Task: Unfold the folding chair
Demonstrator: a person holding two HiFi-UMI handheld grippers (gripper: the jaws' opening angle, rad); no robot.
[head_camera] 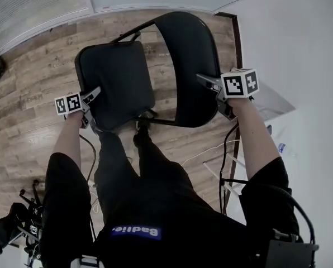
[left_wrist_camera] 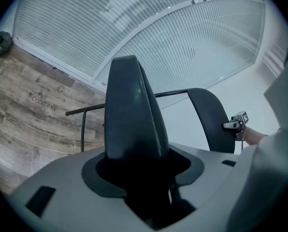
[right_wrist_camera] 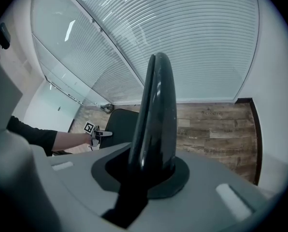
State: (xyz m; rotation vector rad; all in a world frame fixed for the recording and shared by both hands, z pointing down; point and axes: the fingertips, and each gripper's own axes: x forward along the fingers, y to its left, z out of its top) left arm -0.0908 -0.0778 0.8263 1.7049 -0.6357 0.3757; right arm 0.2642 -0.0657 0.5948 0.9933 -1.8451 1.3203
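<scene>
The black folding chair stands on the floor in front of me, with its padded seat (head_camera: 116, 80) at the left and its curved backrest (head_camera: 191, 60) at the right. My left gripper (head_camera: 94, 97) is shut on the seat's near left edge. In the left gripper view the seat (left_wrist_camera: 129, 110) fills the gap between the jaws. My right gripper (head_camera: 209, 83) is shut on the near rim of the backrest, and in the right gripper view that rim (right_wrist_camera: 156, 115) rises out of the jaws. Each gripper view shows the other gripper across the chair, the right one (left_wrist_camera: 234, 124) and the left one (right_wrist_camera: 101, 134).
The floor is wood plank (head_camera: 32, 94), with a window with blinds (head_camera: 32, 4) beyond it and a white wall (head_camera: 300, 43) at the right. Cables and a thin stand (head_camera: 228, 166) lie by my right leg. A dark tripod (head_camera: 10, 228) sits at the lower left.
</scene>
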